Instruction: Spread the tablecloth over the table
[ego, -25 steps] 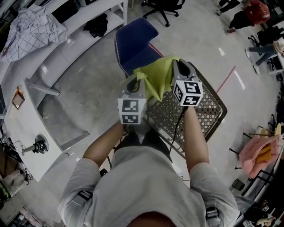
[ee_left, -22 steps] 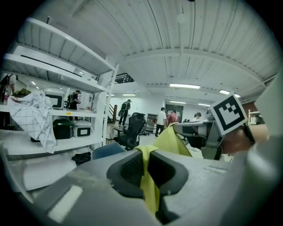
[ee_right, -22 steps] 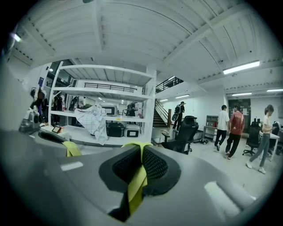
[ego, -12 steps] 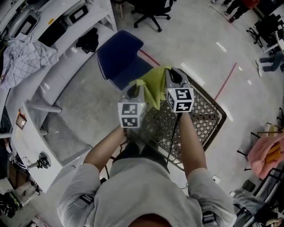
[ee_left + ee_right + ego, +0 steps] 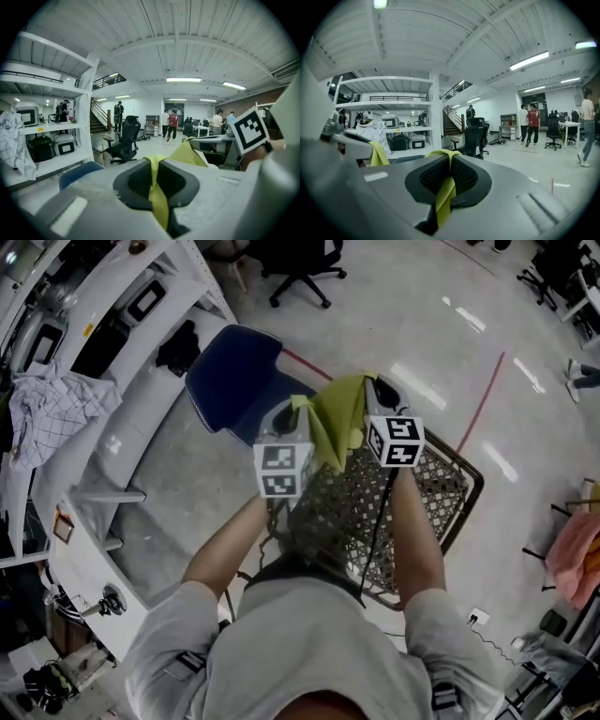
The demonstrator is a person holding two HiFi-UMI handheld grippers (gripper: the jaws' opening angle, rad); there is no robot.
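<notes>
A yellow-green tablecloth hangs bunched between my two grippers in the head view, held up over a metal mesh table. My left gripper is shut on one edge of the tablecloth; the fabric runs pinched between its dark pads. My right gripper is shut on another edge of the tablecloth in the same way. Both grippers sit close together, side by side, above the table's far edge. The cloth's lower part is hidden behind the grippers.
A blue chair stands just beyond the table. White shelving with appliances and a checked cloth runs along the left. A black office chair is farther off. People stand in the distance. A red floor line lies right.
Both grippers have swung sideways together with the tablecloth pinched in them; the blue chair and the shelving have shifted in the head view. The mesh table now lies more to the right.
</notes>
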